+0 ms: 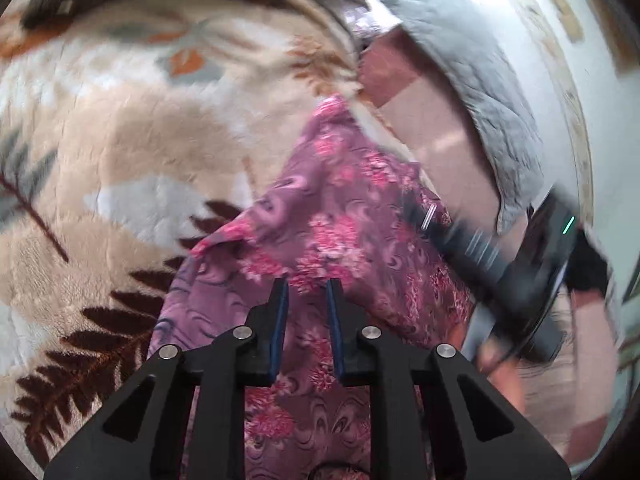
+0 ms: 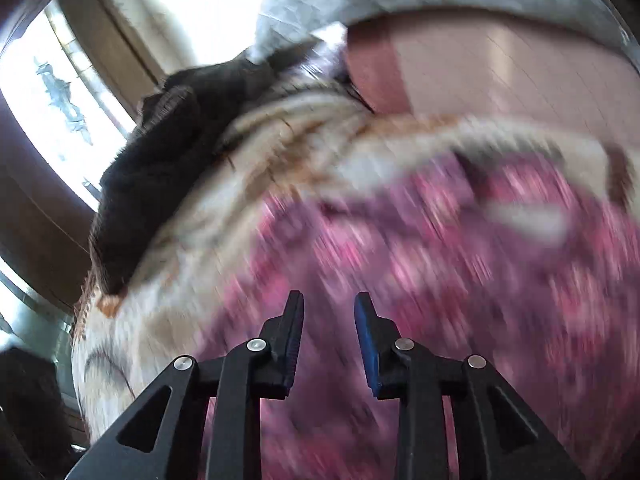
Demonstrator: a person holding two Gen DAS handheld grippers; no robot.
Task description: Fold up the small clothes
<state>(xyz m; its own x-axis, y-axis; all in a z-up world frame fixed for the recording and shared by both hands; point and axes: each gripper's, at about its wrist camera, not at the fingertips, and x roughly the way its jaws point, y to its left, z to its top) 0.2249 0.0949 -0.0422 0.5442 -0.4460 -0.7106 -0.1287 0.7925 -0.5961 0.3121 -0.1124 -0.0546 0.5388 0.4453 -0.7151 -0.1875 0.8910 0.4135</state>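
blanket (image 1: 132,120): plush, beige and white, printed with brown fern leaves and orange-grey flowers
grey quilt (image 1: 472,80): crumpled, at the blanket's far edge
dark knit garment (image 2: 160,152): bunched on the blanket's edge
floor (image 1: 432,120): pink tiles

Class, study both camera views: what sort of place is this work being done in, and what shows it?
Probably a bedroom at home. A plush leaf-patterned blanket covers a soft surface like a bed, a grey quilt lies bunched beside it, and the pink floral garment is spread on the blanket.
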